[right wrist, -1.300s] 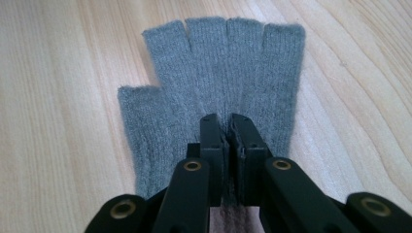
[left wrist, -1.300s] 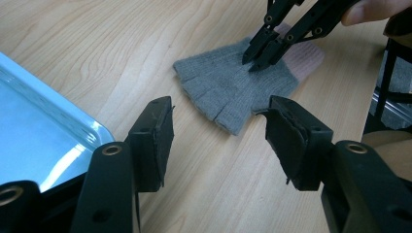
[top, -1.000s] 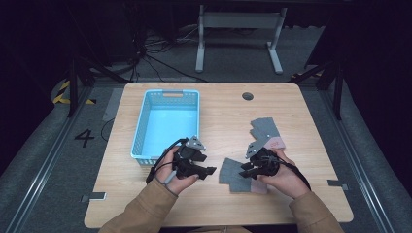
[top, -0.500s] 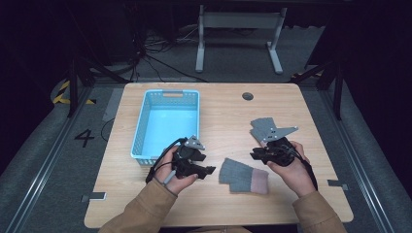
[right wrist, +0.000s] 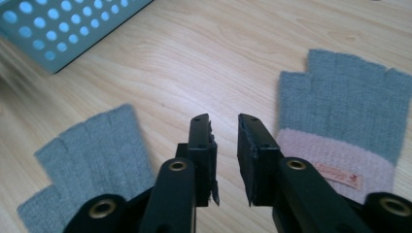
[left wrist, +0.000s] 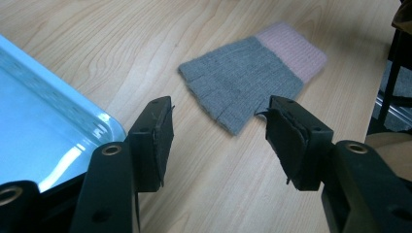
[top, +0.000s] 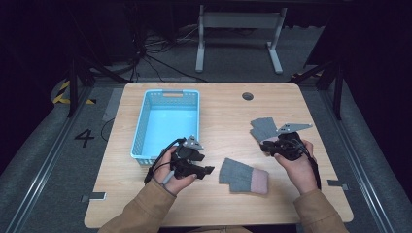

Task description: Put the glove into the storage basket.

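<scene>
Two grey knit fingerless gloves with pink cuffs, near one (top: pixel 242 175) and far one (top: pixel 265 128), lie on table; light-blue plastic basket (top: pixel 166 121) empty. Left gripper (left wrist: pixel 218 133) wide open, holding nothing; right gripper (right wrist: pixel 225 128) nearly closed, jaws just opening slightly, nothing between. Both gloves left to move.

Two grey knitted fingerless gloves with pink cuffs

One glove (top: pixel 244 175) lies flat mid-desk; the other (top: pixel 265 128) lies flat farther right, apart from it.

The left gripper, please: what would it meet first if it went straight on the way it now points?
Probably the grey glove with the pink cuff, lying flat on the table just beyond the open left gripper. It points slightly downward, so it could touch the wood first; depth is unclear.
</scene>
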`<control>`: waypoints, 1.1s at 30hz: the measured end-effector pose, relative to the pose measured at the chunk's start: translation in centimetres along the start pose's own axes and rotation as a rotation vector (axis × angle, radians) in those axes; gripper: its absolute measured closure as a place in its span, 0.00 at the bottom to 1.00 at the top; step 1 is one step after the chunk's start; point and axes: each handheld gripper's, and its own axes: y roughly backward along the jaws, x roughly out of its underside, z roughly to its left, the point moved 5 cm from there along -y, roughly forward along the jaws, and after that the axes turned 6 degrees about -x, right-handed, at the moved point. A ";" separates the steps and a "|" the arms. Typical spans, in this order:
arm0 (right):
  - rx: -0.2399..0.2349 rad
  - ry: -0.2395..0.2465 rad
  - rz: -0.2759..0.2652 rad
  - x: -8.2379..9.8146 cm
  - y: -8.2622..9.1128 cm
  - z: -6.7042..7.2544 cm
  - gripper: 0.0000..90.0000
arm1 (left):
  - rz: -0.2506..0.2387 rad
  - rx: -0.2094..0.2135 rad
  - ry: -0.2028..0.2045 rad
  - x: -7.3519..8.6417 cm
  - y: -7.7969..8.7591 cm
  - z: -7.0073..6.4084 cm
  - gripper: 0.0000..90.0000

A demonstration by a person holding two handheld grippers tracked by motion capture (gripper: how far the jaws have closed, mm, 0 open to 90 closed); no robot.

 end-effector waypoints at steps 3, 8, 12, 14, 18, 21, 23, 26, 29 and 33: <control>0.024 -0.012 -0.011 -0.3 0.1 -0.6 0.79 | 0.000 -0.007 0.012 0.4 0.2 0.1 0.49; 0.051 -0.030 -0.029 -0.7 0.1 -1.7 0.72 | -0.006 -0.018 0.023 0.9 0.8 0.2 0.49; 0.065 -0.054 -0.048 -1.1 0.2 -2.7 0.70 | -0.003 -0.032 0.037 1.7 1.3 0.3 0.49; 0.077 -0.061 -0.053 -1.3 0.2 -3.2 0.67 | -0.005 -0.038 0.045 2.0 1.6 0.5 0.49; 0.104 -0.072 -0.047 -1.4 0.0 -4.4 0.61 | -0.007 -0.048 0.057 2.5 2.1 0.7 0.47; 0.118 -0.093 -0.047 -1.4 -0.3 -5.2 0.59 | -0.002 -0.059 0.064 3.0 2.4 0.9 0.47; 0.120 -0.110 -0.038 -1.4 -0.8 -5.7 0.58 | -0.003 -0.065 0.069 3.1 2.5 0.9 0.47; 0.112 -0.148 -0.021 -1.2 -1.4 -6.3 0.56 | -0.004 -0.070 0.077 3.5 2.7 0.9 0.47; 0.120 -0.180 -0.019 -1.1 -2.1 -6.8 0.56 | 0.002 -0.078 0.084 3.8 2.8 1.0 0.47; 0.155 -0.176 0.006 -1.0 -3.2 -7.3 0.56 | 0.004 -0.088 0.096 4.2 3.2 1.1 0.46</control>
